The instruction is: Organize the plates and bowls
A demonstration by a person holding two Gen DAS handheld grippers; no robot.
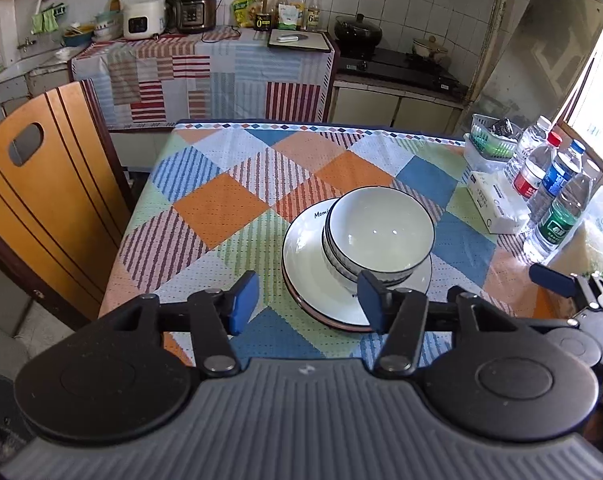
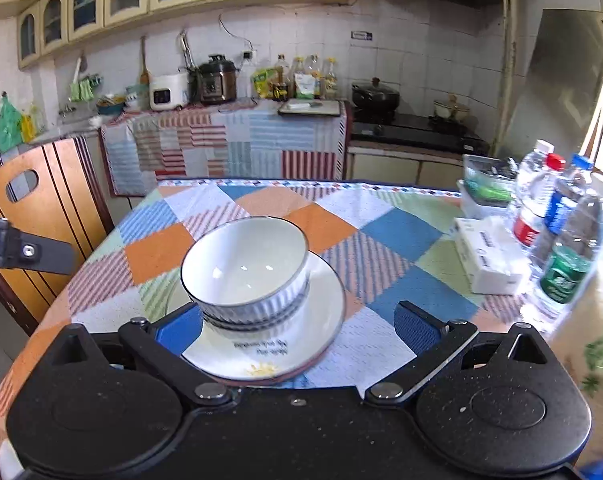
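Observation:
Two white bowls with dark rims [image 1: 381, 232] are nested and stand on a stack of white plates [image 1: 305, 272] on the checked tablecloth [image 1: 221, 208]. My left gripper [image 1: 307, 300] is open and empty, just short of the plates' near rim. In the right wrist view the bowls [image 2: 245, 268] and plates [image 2: 325, 320] sit just ahead of my right gripper [image 2: 297, 326], which is open and empty, wide on either side of the stack. A right gripper fingertip [image 1: 553, 276] shows at the right edge of the left wrist view.
Several water bottles [image 1: 549, 184], a tissue pack [image 1: 497, 200] and a green basket [image 1: 489, 136] stand along the table's right side. A wooden chair [image 1: 49, 200] is at the table's left. A kitchen counter with appliances [image 1: 197, 8] lies beyond.

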